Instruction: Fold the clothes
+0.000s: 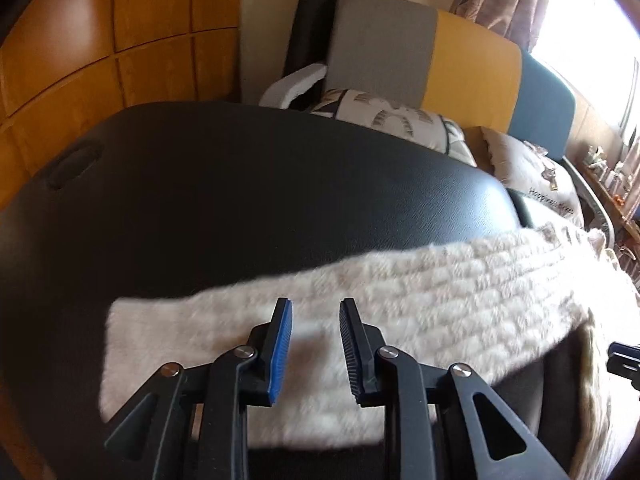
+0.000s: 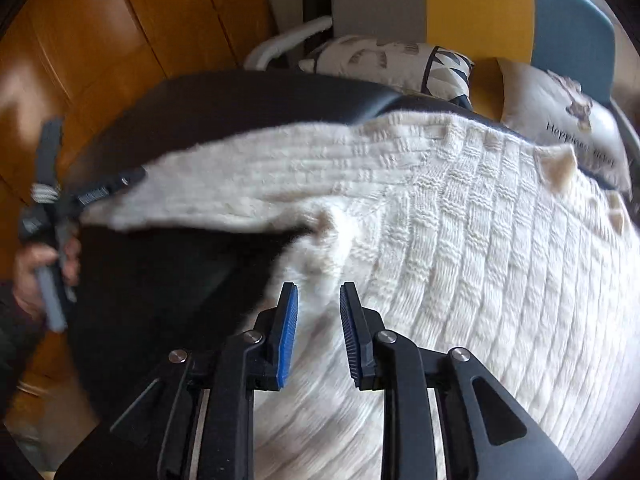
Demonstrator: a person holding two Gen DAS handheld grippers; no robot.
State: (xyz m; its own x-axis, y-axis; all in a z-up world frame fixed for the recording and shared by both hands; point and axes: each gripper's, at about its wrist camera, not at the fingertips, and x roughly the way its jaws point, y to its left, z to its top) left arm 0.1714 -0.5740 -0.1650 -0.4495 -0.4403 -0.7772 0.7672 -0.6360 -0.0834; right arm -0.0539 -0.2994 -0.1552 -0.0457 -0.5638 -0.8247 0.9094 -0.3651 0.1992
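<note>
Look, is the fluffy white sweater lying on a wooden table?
No, the cream knit sweater lies spread on a black padded table, not a wooden one.

One cream knit sweater (image 2: 460, 220), right half of frame. One black padded table (image 1: 248, 184), centre. Two grippers: left (image 1: 316, 344), right (image 2: 318, 332), each bottom centre of own view. Two printed cushions, upper right: (image 2: 384, 60), (image 2: 560, 120). One hand (image 2: 36, 276), left edge.
</note>
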